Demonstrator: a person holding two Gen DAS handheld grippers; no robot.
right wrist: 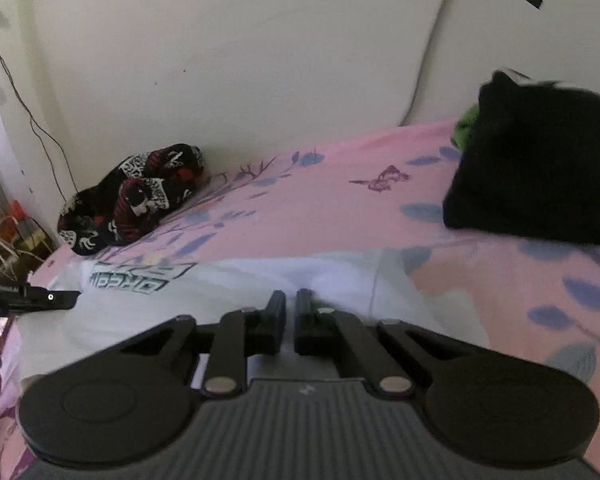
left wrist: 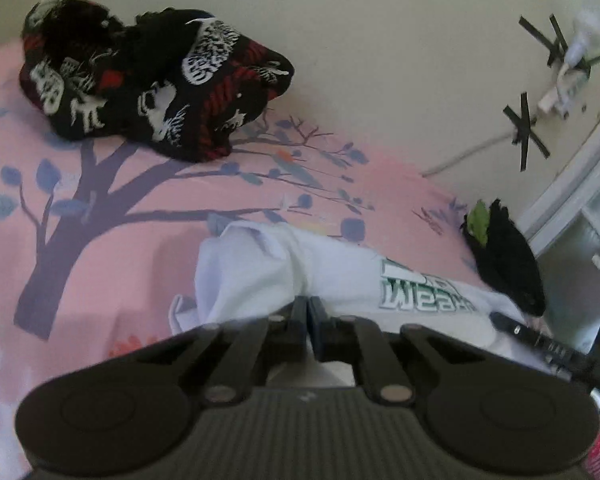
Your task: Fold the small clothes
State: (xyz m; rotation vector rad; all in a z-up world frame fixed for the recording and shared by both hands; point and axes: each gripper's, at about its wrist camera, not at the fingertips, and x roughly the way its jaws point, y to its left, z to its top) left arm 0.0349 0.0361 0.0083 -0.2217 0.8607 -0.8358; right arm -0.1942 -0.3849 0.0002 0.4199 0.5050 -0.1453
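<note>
White garment [left wrist: 284, 276] on pink bedsheet [left wrist: 112, 248], apparently pinched by both grippers

- I hold two tongs: my left gripper [left wrist: 308, 306] and my right gripper [right wrist: 291, 300].
- One white shirt [left wrist: 260, 272] right under my tongs.
- One black and red bundle [left wrist: 152, 80] far ahead.
- One black pile [right wrist: 540, 168] off to my right.
- One pink sheet [left wrist: 100, 248] under everything.
</note>
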